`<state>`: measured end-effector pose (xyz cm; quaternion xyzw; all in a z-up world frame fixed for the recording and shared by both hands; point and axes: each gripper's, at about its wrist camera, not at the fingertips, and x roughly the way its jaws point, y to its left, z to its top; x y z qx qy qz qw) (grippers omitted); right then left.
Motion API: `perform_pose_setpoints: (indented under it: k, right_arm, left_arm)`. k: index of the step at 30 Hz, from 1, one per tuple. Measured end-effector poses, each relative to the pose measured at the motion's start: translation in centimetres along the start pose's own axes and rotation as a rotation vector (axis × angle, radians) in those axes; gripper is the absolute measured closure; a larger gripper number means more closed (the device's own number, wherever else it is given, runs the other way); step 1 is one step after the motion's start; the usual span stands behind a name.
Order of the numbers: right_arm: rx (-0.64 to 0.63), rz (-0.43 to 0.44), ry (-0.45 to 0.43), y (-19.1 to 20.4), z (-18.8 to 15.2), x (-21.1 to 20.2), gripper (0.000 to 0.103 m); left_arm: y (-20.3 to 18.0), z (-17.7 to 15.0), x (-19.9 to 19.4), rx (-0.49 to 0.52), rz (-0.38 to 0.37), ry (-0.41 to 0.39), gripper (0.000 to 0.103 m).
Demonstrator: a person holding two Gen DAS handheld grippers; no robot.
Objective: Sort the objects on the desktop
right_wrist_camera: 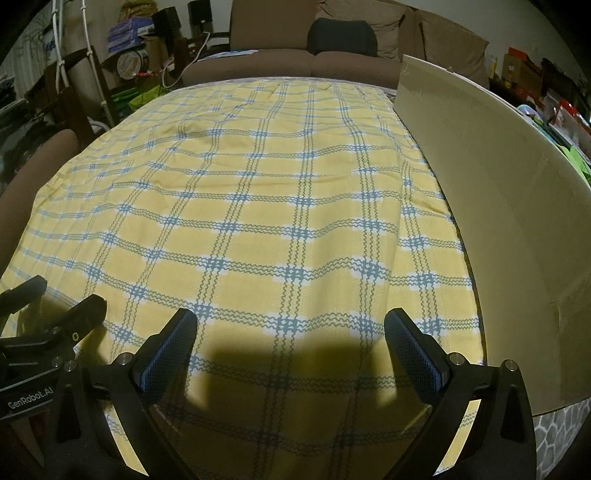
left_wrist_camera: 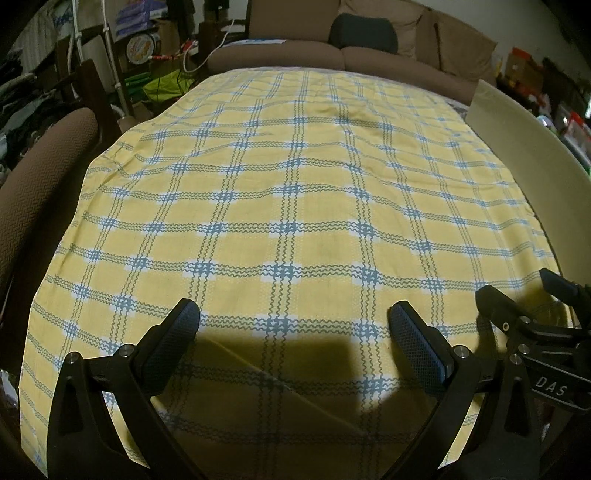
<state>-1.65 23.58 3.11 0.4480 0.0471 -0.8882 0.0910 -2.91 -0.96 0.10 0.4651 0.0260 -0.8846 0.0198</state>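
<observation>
A table under a yellow cloth with blue plaid lines [left_wrist_camera: 295, 192] fills both views [right_wrist_camera: 258, 206]. I see no loose objects on the cloth in either view. My left gripper [left_wrist_camera: 293, 321] is open and empty, low over the near edge of the cloth. My right gripper [right_wrist_camera: 290, 325] is open and empty, also over the near edge. The right gripper shows at the right edge of the left wrist view [left_wrist_camera: 524, 314]. The left gripper shows at the left edge of the right wrist view [right_wrist_camera: 55, 314].
A tall beige cardboard panel [right_wrist_camera: 498, 184] stands along the table's right edge, also in the left wrist view [left_wrist_camera: 524, 147]. A brown sofa [left_wrist_camera: 332, 51] with a dark cushion [left_wrist_camera: 364, 33] lies beyond the far edge. A brown chair [left_wrist_camera: 40, 177] stands at the left. Clutter fills the back left.
</observation>
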Motion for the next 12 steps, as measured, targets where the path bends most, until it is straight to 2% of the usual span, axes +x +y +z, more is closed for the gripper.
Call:
perform_pose_setpoints:
  k: [12]
  right_arm:
    - [0.000, 0.000, 0.000, 0.01, 0.01, 0.01, 0.000]
  left_arm:
    - [0.07, 0.17, -0.06, 0.001, 0.002, 0.000, 0.000]
